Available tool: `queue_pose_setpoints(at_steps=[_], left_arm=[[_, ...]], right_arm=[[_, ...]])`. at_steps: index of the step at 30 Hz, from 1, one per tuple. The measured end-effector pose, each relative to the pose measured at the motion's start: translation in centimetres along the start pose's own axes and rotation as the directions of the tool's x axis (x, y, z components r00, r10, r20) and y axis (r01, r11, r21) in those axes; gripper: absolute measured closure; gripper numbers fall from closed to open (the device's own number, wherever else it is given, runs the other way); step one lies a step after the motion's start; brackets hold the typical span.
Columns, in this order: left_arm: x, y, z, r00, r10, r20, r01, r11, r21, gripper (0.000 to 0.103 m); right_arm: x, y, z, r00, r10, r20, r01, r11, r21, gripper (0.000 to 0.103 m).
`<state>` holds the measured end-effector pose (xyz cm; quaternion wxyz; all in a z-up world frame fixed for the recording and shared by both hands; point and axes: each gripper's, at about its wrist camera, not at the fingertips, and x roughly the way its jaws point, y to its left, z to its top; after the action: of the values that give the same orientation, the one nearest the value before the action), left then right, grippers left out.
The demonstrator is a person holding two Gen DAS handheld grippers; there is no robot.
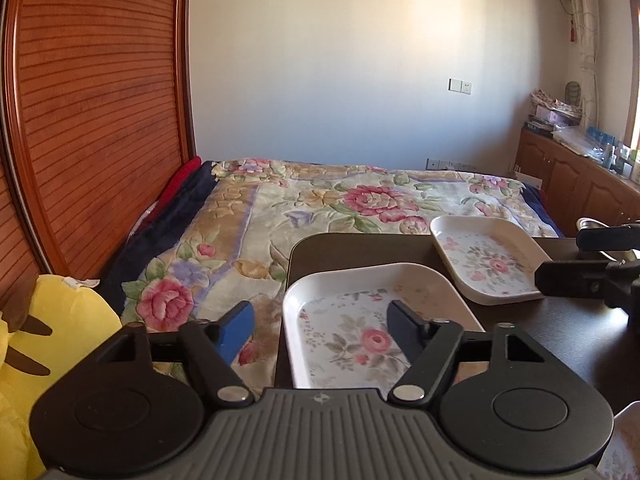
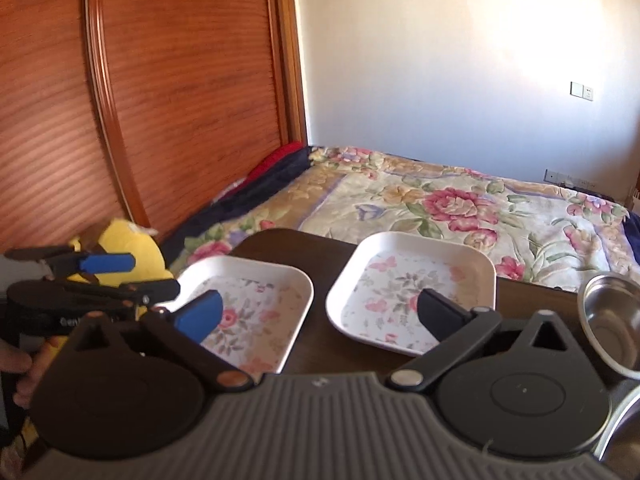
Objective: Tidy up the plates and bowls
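Your left tool [image 1: 320, 328] and right tool [image 2: 320, 312] were both spread wide, empty. Two floral plates [image 2: 248, 308] [image 2: 408, 280] sat apart near the tabletop's [image 2: 316, 340] far edge; a steel bowl [image 2: 612, 320] lay toward its right edge.

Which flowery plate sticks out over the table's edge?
The left floral plate, under the left gripper. The other floral plate sits fully on the table.

The left gripper [image 1: 322, 330] is held level with its jaws spread wide and nothing between them; the right gripper [image 2: 320, 312] is likewise wide open and empty; a hand [image 2: 18, 372] grips the left one's handle.
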<state>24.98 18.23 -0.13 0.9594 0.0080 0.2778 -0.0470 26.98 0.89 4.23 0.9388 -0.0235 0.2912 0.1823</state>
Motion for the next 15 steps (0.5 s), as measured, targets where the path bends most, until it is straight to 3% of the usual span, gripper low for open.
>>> queue_pose_setpoints(at_steps=[3, 4, 5, 7, 9, 15], left_arm=[[0.6, 0.4, 0.0, 1.0, -0.007, -0.008, 0.007, 1.0, -0.005, 0.04], [0.9, 0.5, -0.1, 1.0, -0.01, -0.011, 0.01, 1.0, -0.008, 0.042], [1.1, 0.6, -0.2, 1.0, -0.013, -0.016, 0.012, 1.0, -0.009, 0.044], [1.6, 0.7, -0.4, 0.999, -0.017, -0.031, 0.016, 1.0, -0.011, 0.05], [2.0, 0.9, -0.7, 0.999, -0.016, -0.047, 0.016, 1.0, -0.014, 0.056], [2.4, 1.7, -1.6, 0.997, -0.019, -0.073, 0.017, 0.999, -0.033, 0.066]], right_arm=[[1.1, 0.2, 0.1, 0.999, 0.009, -0.033, -0.009, 1.0, -0.007, 0.003], [1.4, 0.2, 0.1, 0.999, 0.019, -0.047, -0.019, 1.0, -0.005, 0.009], [1.8, 0.3, 0.1, 0.998, 0.027, -0.065, -0.027, 1.0, -0.002, 0.022], [2.8, 0.3, 0.1, 0.994, 0.039, -0.106, -0.037, 0.999, 0.013, 0.032], [3.7, 0.3, 0.0, 0.988, 0.054, -0.142, -0.05, 0.998, 0.029, 0.049], [5.5, 0.4, -0.5, 0.971, 0.095, -0.218, -0.083, 0.995, 0.059, 0.066]])
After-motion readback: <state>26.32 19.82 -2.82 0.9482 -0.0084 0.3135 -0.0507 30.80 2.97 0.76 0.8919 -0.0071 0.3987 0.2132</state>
